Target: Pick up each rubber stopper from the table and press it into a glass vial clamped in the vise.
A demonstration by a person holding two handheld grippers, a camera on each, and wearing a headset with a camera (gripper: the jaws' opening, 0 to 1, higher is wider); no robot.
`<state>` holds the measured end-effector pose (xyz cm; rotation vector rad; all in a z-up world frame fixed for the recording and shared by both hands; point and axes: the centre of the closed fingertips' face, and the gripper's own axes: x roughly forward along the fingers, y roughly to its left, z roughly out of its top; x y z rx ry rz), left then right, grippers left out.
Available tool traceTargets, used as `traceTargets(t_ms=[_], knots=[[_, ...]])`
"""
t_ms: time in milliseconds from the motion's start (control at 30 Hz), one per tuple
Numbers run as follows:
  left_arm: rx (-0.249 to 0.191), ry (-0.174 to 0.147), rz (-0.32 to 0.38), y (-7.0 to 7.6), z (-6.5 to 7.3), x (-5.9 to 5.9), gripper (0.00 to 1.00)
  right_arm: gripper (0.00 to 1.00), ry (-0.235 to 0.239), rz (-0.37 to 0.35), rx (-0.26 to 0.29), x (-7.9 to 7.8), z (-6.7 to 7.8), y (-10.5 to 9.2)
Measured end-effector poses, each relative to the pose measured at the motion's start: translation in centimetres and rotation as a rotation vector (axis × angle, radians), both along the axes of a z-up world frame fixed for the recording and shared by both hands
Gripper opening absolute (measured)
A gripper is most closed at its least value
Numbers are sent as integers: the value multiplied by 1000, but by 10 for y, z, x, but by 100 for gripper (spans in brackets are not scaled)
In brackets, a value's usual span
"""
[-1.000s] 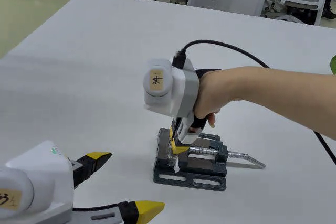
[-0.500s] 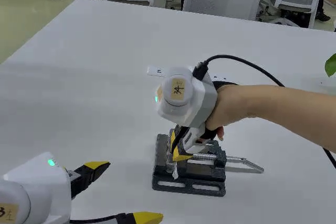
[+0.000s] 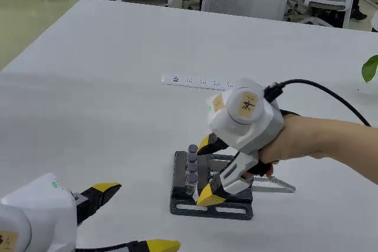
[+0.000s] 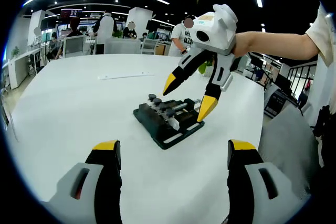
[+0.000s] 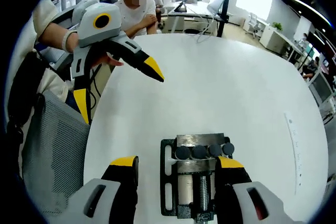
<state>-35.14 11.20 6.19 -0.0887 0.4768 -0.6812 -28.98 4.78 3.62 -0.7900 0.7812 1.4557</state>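
Poised over a white desk [image 3: 118, 87] and its black vise [image 3: 204, 208]: right gripper [image 3: 205, 172], fingers apart and empty; left gripper [image 3: 143, 215] low and well apart, fingers likewise spread, holding nothing. Likely to clip or tilt a glass vial if lowered with those fingers astride the row. Clamped in the vise, four vials [image 3: 192, 169] side by side, each plugged by a dark rubber stopper [image 5: 199, 152]; any other contents too small to tell.

A tan paper sticker [image 3: 248, 104] on the white plastic housing of the right gripper [image 3: 205, 171] carries one dark handwritten character, too blurred to read. A second tan sticker [image 3: 7, 241], on the left gripper [image 3: 140, 215], is cut off by the picture's edge. Nothing else is legible.
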Motion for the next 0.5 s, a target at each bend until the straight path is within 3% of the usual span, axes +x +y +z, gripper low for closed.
traceTargets(t_ms=[367,500], knots=[[22,-1,-18,-1,-1,0,82,80,6,-212,138,-10,-5,-40],[28,-2,-21,-1,-1,0,83,84,10,-290,180,-17,-6,-55]])
